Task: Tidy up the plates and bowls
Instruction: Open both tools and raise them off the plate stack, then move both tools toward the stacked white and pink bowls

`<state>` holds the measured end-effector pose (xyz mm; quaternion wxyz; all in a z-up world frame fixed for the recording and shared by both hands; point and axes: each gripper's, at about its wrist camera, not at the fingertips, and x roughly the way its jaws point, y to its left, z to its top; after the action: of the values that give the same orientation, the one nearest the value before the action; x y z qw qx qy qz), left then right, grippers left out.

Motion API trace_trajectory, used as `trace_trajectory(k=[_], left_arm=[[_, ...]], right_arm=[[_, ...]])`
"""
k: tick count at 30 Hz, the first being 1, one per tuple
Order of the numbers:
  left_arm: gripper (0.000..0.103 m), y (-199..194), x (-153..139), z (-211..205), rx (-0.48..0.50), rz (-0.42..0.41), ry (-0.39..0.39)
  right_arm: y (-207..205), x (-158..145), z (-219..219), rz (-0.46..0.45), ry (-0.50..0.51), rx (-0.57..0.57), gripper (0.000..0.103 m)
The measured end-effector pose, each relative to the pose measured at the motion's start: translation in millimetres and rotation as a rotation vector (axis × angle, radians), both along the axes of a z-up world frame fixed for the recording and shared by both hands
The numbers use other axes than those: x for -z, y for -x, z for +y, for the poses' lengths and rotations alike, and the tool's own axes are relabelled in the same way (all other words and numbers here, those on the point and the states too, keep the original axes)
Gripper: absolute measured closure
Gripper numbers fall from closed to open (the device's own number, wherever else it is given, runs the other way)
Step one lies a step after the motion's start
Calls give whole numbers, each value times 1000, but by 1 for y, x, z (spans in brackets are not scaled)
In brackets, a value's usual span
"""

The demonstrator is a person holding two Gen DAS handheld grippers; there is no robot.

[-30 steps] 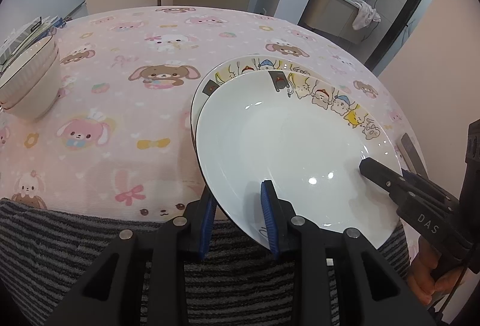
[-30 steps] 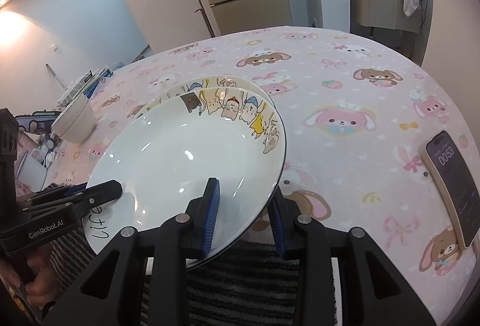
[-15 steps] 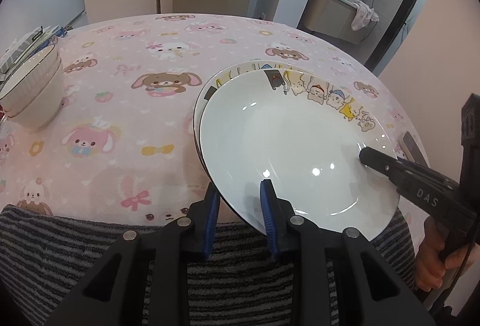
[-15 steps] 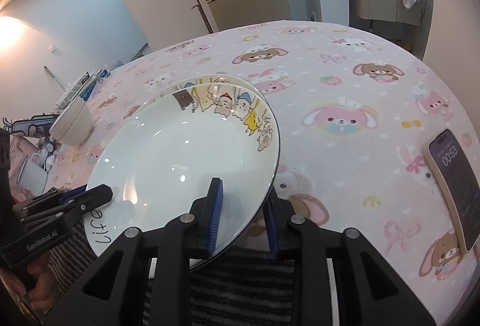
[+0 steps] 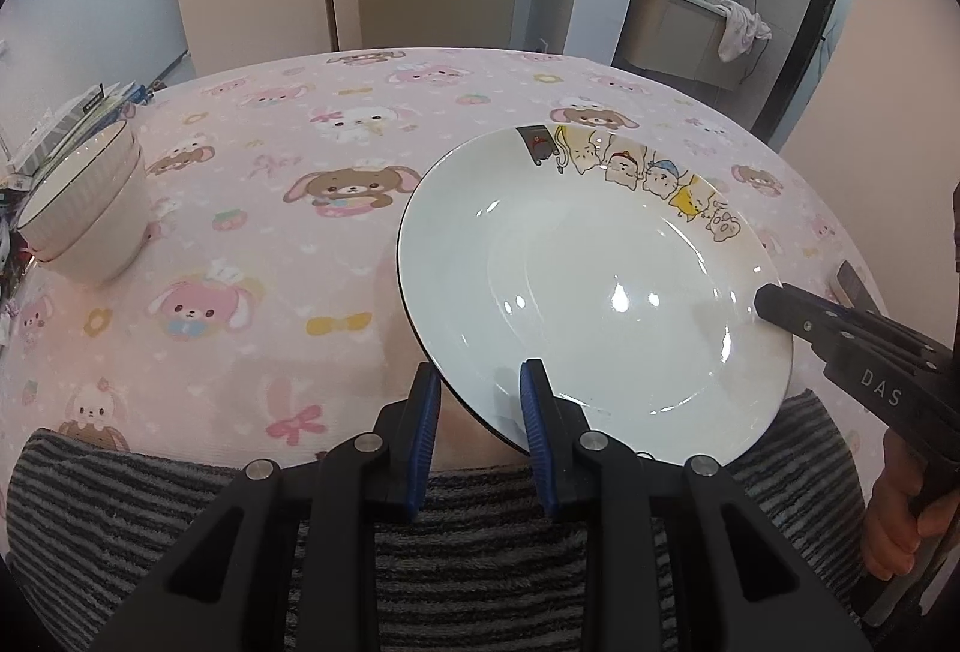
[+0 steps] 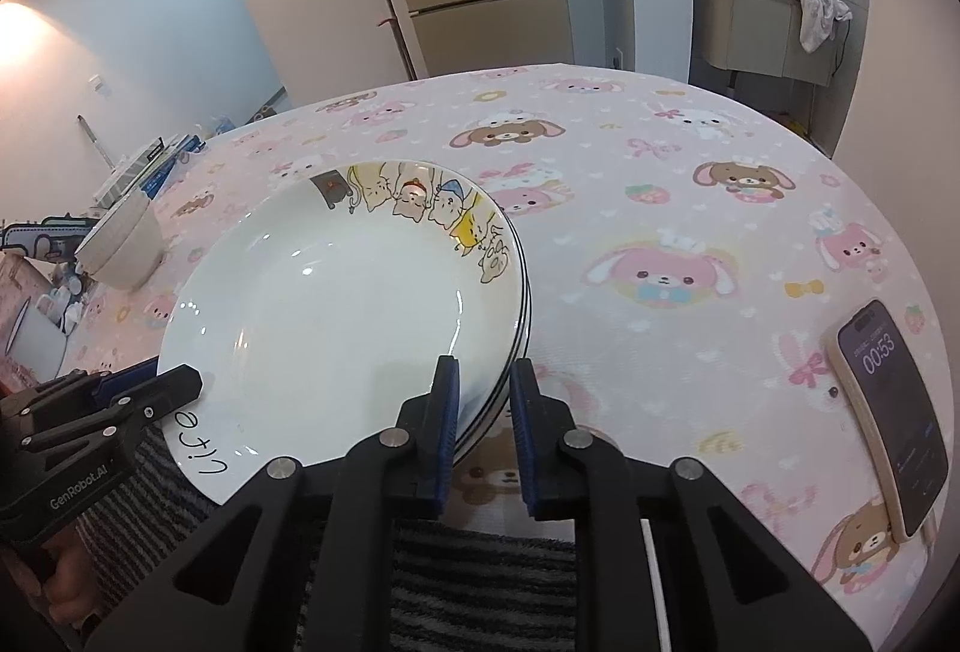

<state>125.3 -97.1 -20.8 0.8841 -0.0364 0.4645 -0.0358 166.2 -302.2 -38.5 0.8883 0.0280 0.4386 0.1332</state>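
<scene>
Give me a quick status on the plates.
Left gripper and right gripper both clamp plate stack rims. Right jaws just closed. Bowls stacked far left. Phone lies clear.

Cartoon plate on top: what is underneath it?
Under the cartoon plate, more plate rims show at its right edge in the right wrist view, stacked closely. Their faces are covered, so patterns and exact count cannot be told.

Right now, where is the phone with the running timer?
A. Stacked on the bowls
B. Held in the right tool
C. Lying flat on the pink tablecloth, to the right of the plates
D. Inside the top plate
C: in the right wrist view the phone lies face up on the tablecloth, apart from the plates on its left.
</scene>
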Motion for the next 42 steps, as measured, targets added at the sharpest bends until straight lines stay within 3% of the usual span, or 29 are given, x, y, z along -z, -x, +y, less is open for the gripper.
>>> trace_trajectory(k=[7, 12, 13, 14, 16, 19, 22, 24, 26, 30, 34, 37, 42], left_arm=[[73, 1, 1, -1, -2, -15, 10], [72, 5, -2, 11, -24, -84, 30], [64, 7, -5, 11, -18, -99, 39], [46, 10, -10, 12, -16, -121, 47], [32, 16, -20, 12, -24, -176, 34], [28, 28, -40, 9, -25, -279, -27], [18, 44, -65, 15, -20, -379, 10], [18, 57, -83, 20, -21, -450, 34], [14, 72, -103, 23, -38, -536, 5], [0, 92, -132, 27, -15, -628, -32], [0, 121, -153, 32, -17, -743, -89], [0, 142, -166, 40, -19, -799, -63], [0, 179, -185, 61, -47, -920, -45]], right_arm=[[-6, 1, -3, 1, -15, 5, 88], [-7, -3, -1, 10, 2, 1, 88], [-5, -6, -1, -2, 4, -2, 88], [-2, -10, -1, -21, 4, -4, 88], [5, -21, -2, -64, 11, -6, 86], [14, -39, -4, -122, 3, -9, 70], [25, -56, -4, -190, 20, -8, 67], [33, -67, -2, -232, 31, -14, 64], [40, -78, 0, -268, 31, -25, 62], [63, -104, 8, -343, 3, -54, 54], [97, -132, 14, -390, -78, -108, 40], [125, -152, 20, -455, -118, -135, 25], [172, -187, 22, -644, -146, -105, 3]])
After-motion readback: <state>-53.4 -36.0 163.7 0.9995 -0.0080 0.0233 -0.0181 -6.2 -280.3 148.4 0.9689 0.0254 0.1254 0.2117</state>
